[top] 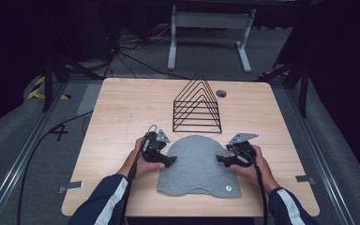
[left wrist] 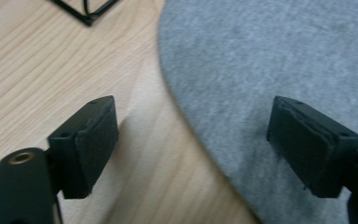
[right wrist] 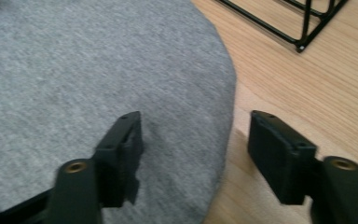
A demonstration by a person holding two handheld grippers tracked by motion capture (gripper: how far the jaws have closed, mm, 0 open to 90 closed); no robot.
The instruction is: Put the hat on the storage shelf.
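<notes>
Grey felt hat point(top: 198, 164) lies flat on the near middle of the wooden bench point(top: 122, 112), its straight brim edge toward the person and a small round tag near its right corner. At its left edge sits the left tool point(top: 171, 161), jaws spread wide, one over bare wood and one over the fabric point(left wrist: 270, 65). At its right edge the right tool point(top: 219, 160) mirrors this, jaws likewise apart and straddling the cloth's rim point(right wrist: 98, 70). Each tool is held by a hand in a dark, white-striped sleeve. Farther back, just beyond the hat's rounded crown, stands a black wire rack point(top: 197, 105) of triangular frames.
</notes>
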